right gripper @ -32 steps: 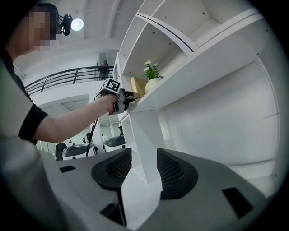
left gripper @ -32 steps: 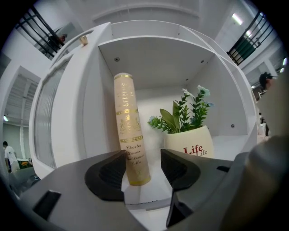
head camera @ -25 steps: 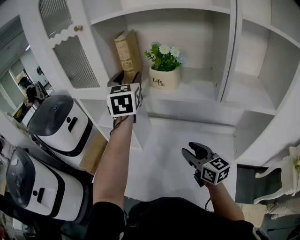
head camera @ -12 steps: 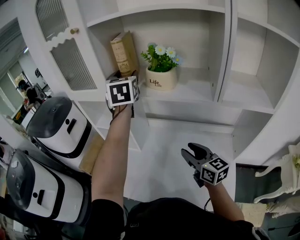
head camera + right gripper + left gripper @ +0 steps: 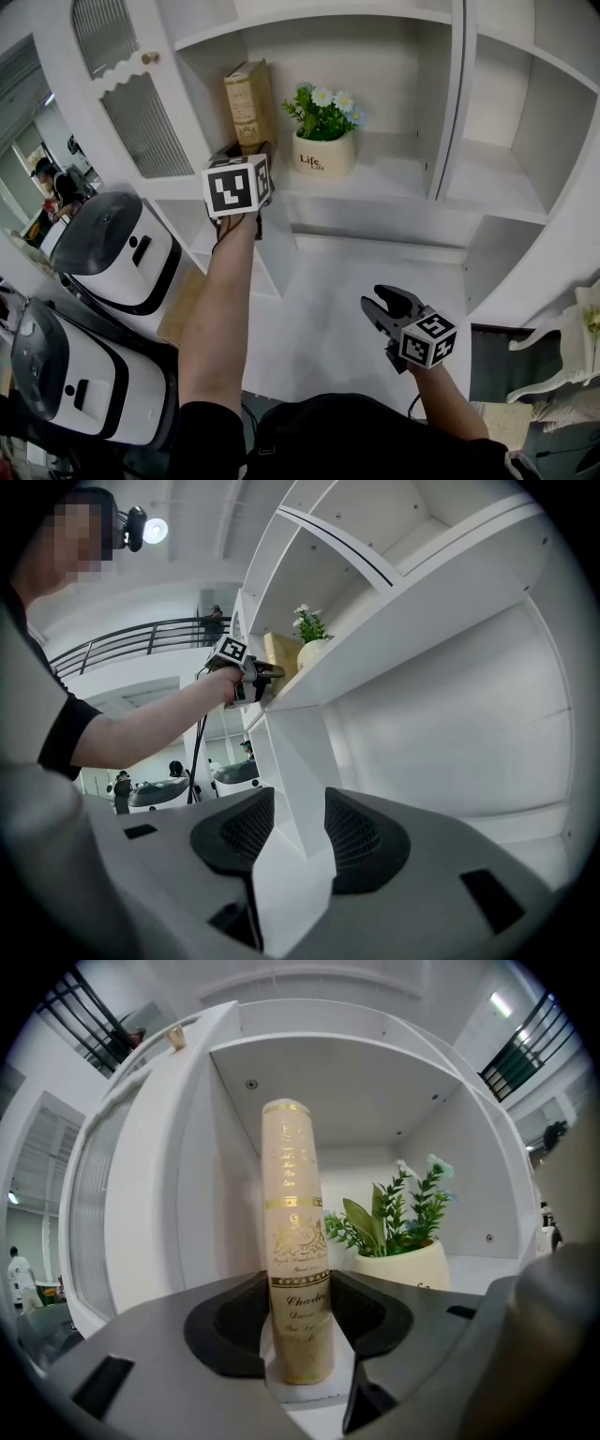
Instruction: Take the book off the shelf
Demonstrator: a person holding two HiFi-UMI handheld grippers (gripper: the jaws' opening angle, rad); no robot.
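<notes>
The left gripper point(image 5: 246, 155) is held up at the front edge of the shelf point(image 5: 394, 183), with the arm stretched out. Its jaws are apart. The book point(image 5: 298, 1269) stands straight up right in front of it, and the bottom of the book's spine sits in the gap between the two dark pads point(image 5: 230, 1321). The spine fills that gap from side to side (I cannot tell if the pads touch it). The book is tan with gold writing, and it is on the shelf, at the left end, close to the side wall.

Just to the right of the left gripper, past the book, is a white flower pot point(image 5: 325, 153) with green leaves and small pale flowers. The pot is near the book but not touching it.

The right gripper point(image 5: 380, 305) is held low, well below the left gripper and off to its right. Its jaws are apart too, and nothing is between them. It points at the white bottom part of the cabinet.
</notes>
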